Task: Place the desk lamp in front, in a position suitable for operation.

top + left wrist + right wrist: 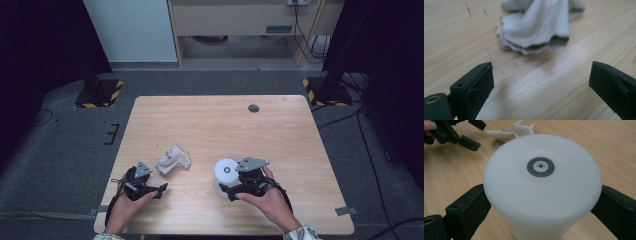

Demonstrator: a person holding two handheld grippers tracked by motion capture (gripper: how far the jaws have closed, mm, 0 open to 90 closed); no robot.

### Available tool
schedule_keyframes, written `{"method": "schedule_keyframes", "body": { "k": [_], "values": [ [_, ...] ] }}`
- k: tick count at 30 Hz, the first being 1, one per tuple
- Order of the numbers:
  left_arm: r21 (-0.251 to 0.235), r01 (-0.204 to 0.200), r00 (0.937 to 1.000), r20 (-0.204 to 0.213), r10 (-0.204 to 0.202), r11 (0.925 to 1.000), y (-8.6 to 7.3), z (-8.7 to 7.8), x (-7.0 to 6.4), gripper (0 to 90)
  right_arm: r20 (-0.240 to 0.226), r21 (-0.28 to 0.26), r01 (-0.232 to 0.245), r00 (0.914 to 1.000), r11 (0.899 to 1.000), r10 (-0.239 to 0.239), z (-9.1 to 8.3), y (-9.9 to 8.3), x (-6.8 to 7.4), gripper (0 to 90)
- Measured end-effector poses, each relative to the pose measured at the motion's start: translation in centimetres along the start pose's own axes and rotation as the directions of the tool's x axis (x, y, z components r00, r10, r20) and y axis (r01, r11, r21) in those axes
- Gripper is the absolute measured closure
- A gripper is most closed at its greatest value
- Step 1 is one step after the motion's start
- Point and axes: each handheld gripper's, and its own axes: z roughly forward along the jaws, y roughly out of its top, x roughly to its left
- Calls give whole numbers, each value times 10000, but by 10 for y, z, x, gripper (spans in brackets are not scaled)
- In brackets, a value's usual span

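No text, label, brand or number can be read. The white cylinder [542,185] bears one sign: a grey ring [540,167] with small dots, centred on top.

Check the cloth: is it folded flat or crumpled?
Crumpled. The cloth sits bunched in a loose heap with raised ridges and layered, wavy edges on the table.

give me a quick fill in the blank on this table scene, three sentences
1. The right gripper has its jaws on either side of the white ____.
2. The left gripper has its jaws ____, with bare table between them.
3. The crumpled cloth lies nearer the ____ gripper.

Missing words: cylinder; open; left
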Motion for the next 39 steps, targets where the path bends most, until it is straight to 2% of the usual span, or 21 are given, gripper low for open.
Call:
{"method": "schedule_keyframes", "body": {
  "k": [5, 7, 10, 12, 15, 17, 19, 20, 21, 23, 24, 25, 27, 29, 32, 34, 39],
  "values": [
    [-461, -365, 9993, -78, 362, 9983, 19, 5, -3, 58, -133, -29, 42, 9999, 10000, -42, 1, -3, -1, 44],
    [-789, -175, 9998, -84, 169, 9967, 32, 12, -1, 75, -191, 23, -5, 9998, 10000, 5, 2, -8, -2, 45],
    [-823, -227, 9997, -25, 225, 9963, 42, 19, 2, 93, -242, 4, -86, 9997, 10000, 87, 2, -10, -3, 46],
    [-736, -436, 9990, 97, 444, 9963, 48, 25, 5, 127, -255, -24, -125, 9996, 9999, 125, 2, -12, -4, 46],
    [-511, -465, 9982, 365, 484, 9976, 55, 37, 9, 203, -322, -102, -218, 9993, 9997, 214, 1, -15, -5, 46],
    [-426, -439, 9973, 570, 463, 9981, 55, 43, 11, 311, -440, -50, -191, 9989, 9998, 189, 1, -16, -5, 49],
    [-259, -612, 9960, 643, 628, 9978, 55, 50, 10, 335, -490, -45, -175, 9987, 9998, 173, 2, -17, -5, 49],
    [-90, -774, 9955, 544, 778, 9970, 54, 52, 9, 387, -542, -73, -198, 9983, 9998, 193, 2, -17, -5, 49],
    [112, -571, 9974, 440, 566, 9983, 52, 58, 11, 482, -601, -120, -261, 9979, 9996, 253, 2, -18, -5, 48],
    [158, -581, 9972, 473, 573, 9982, 51, 60, 12, 590, -600, -149, -256, 9979, 9996, 246, 3, -18, -4, 45],
    [205, -643, 9971, 421, 634, 9977, 50, 61, 13, 590, -577, -156, -241, 9981, 9996, 231, 3, -18, -4, 47],
    [174, -572, 9970, 539, 562, 9982, 49, 62, 13, 642, -546, -179, -244, 9982, 9995, 234, 3, -19, -3, 47],
    [99, -599, 9964, 606, 592, 9982, 48, 62, 12, 732, -560, -289, -251, 9982, 9993, 235, 1, -19, -4, 52],
    [24, -505, 9960, 742, 502, 9987, 48, 60, 10, 767, -577, -418, -281, 9980, 9987, 257, 0, -19, -4, 52],
    [-255, -249, 9945, 1014, 274, 9994, 50, 53, 5, 781, -635, -521, -338, 9975, 9981, 305, 0, -19, -5, 48],
    [-691, -52, 9901, 1393, 148, 9976, 53, 41, -1, 782, -563, -719, -343, 9980, 9968, 303, -1, -18, -6, 48],
    [-1283, -271, 9837, 1729, 493, 9914, 66, 13, -17, 781, -496, -1086, -177, 9987, 9939, 123, -5, -14, -7, 50]
  ]
}}
